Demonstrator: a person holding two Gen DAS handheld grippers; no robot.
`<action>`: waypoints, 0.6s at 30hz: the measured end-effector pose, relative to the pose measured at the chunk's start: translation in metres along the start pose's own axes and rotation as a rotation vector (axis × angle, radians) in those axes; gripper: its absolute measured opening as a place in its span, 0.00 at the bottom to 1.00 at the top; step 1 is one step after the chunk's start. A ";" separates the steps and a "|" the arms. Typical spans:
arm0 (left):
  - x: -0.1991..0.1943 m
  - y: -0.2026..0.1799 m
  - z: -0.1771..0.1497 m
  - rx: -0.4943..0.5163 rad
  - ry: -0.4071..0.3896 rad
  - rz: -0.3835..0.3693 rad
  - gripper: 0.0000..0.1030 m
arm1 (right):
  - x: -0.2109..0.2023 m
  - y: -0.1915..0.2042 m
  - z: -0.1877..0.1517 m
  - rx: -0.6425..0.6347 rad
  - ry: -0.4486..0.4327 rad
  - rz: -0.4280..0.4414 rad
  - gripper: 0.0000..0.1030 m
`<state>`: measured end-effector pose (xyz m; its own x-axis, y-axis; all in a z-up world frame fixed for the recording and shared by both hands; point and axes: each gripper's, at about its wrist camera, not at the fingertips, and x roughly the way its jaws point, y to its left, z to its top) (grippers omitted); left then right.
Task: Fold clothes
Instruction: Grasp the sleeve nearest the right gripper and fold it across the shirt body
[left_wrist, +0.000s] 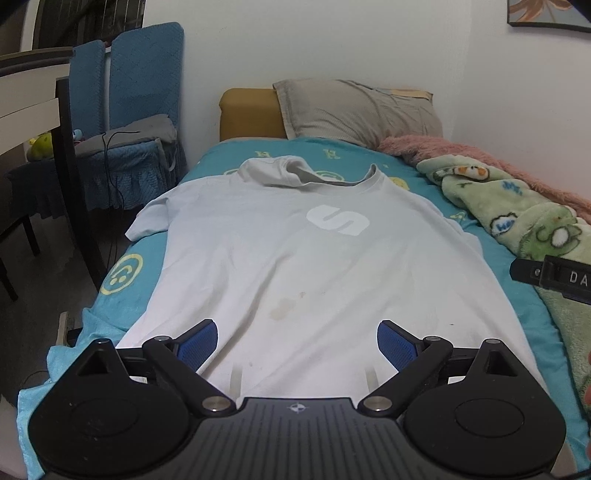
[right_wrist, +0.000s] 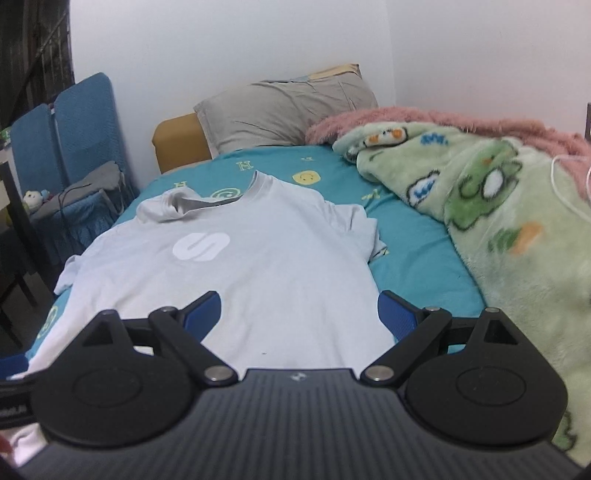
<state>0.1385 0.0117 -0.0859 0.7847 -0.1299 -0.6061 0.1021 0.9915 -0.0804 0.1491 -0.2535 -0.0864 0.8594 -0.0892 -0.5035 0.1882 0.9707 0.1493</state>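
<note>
Ahead of our two grippers, the teal patterned bed sheet (left_wrist: 491, 254) carries the pale grey short-sleeved T-shirt (left_wrist: 295, 258), spread flat with its collar farthest away. Our left gripper (left_wrist: 295, 341) and right gripper (right_wrist: 300, 314) hover over its near hem, blue-padded fingers (left_wrist: 197, 343) wide apart, gripping nothing.

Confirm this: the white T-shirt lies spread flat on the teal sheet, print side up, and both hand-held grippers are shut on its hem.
Not quite. The white T-shirt does lie print up on the teal sheet, but neither gripper grips it. The left wrist view shows the left hand-held gripper open above the fabric; the right wrist view shows the right hand-held gripper open too.
</note>
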 end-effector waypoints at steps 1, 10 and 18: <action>0.001 0.002 0.000 -0.005 0.003 0.006 0.92 | 0.007 -0.004 0.003 0.013 0.002 0.019 0.91; 0.026 0.003 -0.009 -0.047 0.048 -0.019 0.93 | 0.142 -0.090 0.051 0.414 0.038 0.062 0.79; 0.062 0.008 -0.010 -0.088 0.064 -0.060 0.93 | 0.255 -0.135 0.048 0.661 0.137 0.000 0.75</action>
<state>0.1818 0.0121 -0.1316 0.7376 -0.1919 -0.6474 0.0914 0.9783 -0.1858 0.3659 -0.4176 -0.1939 0.7994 -0.0179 -0.6005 0.4772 0.6262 0.6166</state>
